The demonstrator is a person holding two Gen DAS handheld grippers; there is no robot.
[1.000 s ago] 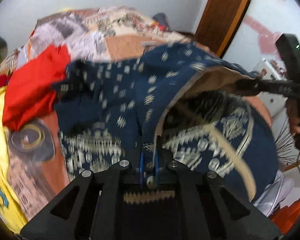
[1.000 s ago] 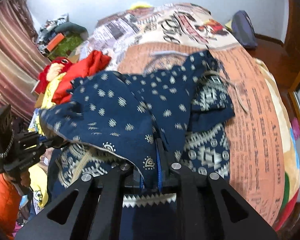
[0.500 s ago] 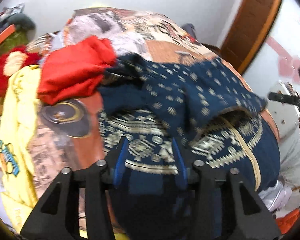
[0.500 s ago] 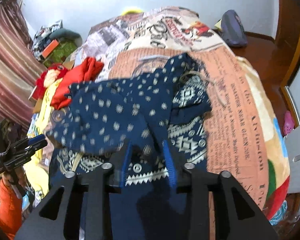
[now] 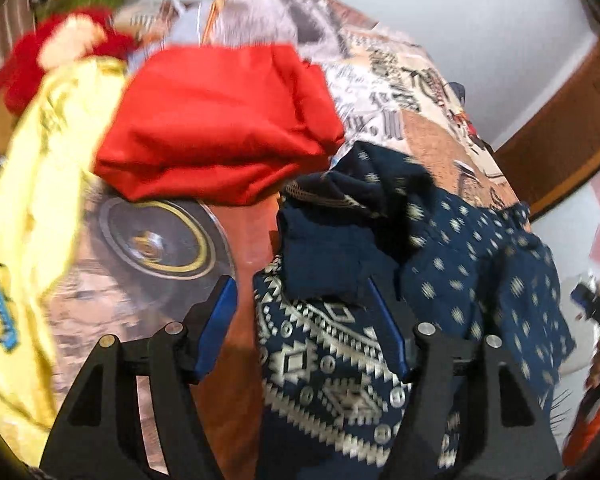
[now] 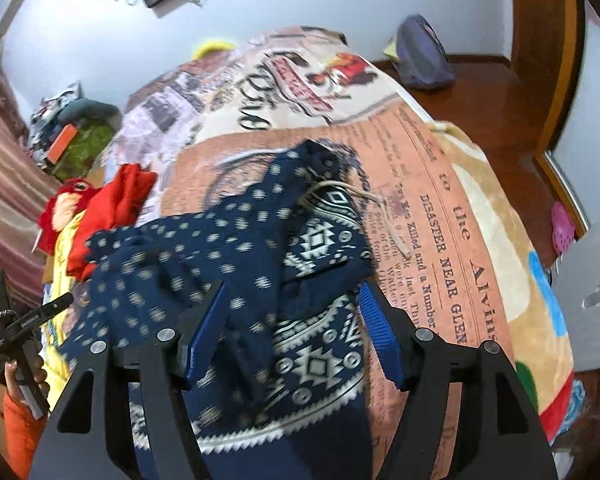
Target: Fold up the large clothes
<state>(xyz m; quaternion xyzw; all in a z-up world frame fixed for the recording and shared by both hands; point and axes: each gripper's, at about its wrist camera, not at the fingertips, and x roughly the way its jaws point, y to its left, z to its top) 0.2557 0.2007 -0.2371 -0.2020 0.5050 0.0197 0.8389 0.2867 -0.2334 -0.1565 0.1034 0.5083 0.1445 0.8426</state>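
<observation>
A large navy garment (image 5: 440,264) with white dots and a geometric white border lies loosely folded over itself on the bed; it also shows in the right wrist view (image 6: 236,264). My left gripper (image 5: 300,296) is open and empty, its blue pads (image 5: 220,320) astride the garment's left edge. My right gripper (image 6: 292,300) is open and empty above the garment's near border. The left gripper also shows in the right wrist view (image 6: 32,316) at the far left, and the right gripper in the left wrist view (image 5: 596,312) at the far right.
The bed carries a newspaper-print blanket (image 6: 440,220). A red garment (image 5: 216,124), a yellow printed garment (image 5: 24,220) and a red plush toy (image 5: 60,40) lie to the left. A purple bag (image 6: 420,60) sits on the wooden floor by the door frame (image 6: 540,40).
Both grippers were shut on the navy garment's edge, holding it up. They have opened and let it drop folded onto the bed, and now stand wide open, pulled back.
</observation>
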